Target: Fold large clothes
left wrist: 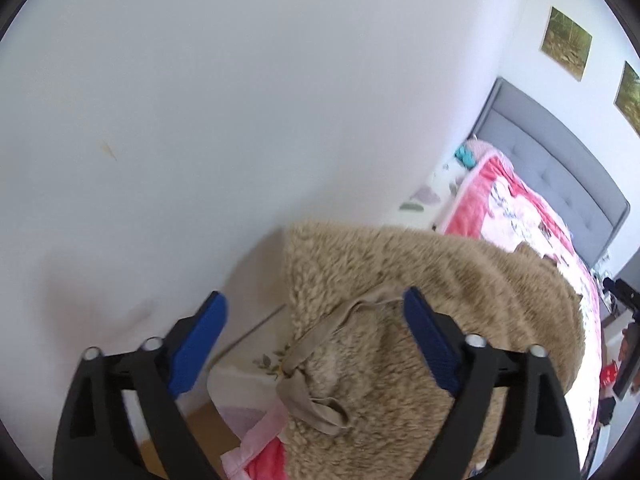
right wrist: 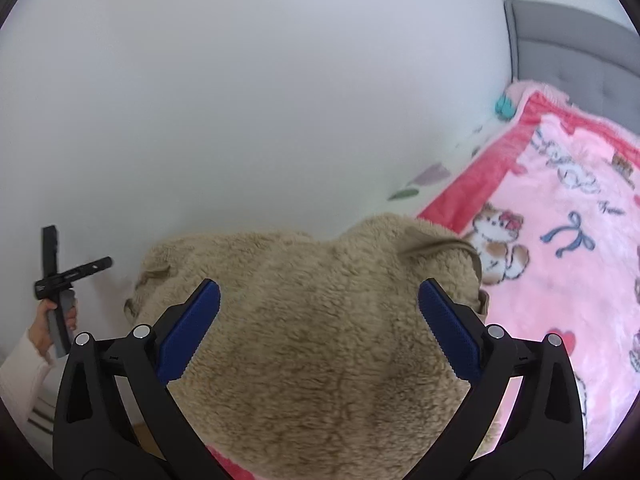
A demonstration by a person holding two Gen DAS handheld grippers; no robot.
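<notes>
Fleece coat (left wrist: pixel 420 320), tan and shaggy, is lying in a folded heap on the bed, on top of a pink blanket (right wrist: pixel 560 200) printed with cats, bows and hearts. In the left wrist view the coat is filling the lower right, with a beige tie strap (left wrist: pixel 316 376) trailing in loops across its near edge; a corner of the pink blanket (left wrist: pixel 516 216) is showing beyond it, running up towards a grey padded headboard (left wrist: pixel 560 152). 2 framed pictures (left wrist: pixel 566 42) are hanging on the white wall above the headboard.

Left tool (left wrist: pixel 314 344) is hanging above the coat with its jaws standing wide; 1 blue pad (left wrist: pixel 198 344) is over the gap beside the bed and the other blue pad is over the fleece, neither pressing on the fabric. Nothing is being gripped between them.

Right tool (right wrist: pixel 320 328) is likewise hanging over the middle of the coat (right wrist: pixel 320 320), jaws spread wide, with the fleece showing between and below the blue pads (right wrist: pixel 188 332) but not pinched by them. At the left edge of the right wrist view, a hand (right wrist: pixel 52 320) in a pale sleeve is holding the handle of the other tool, seen small against the white wall (right wrist: pixel 240 100). Both views are a little blurred
</notes>
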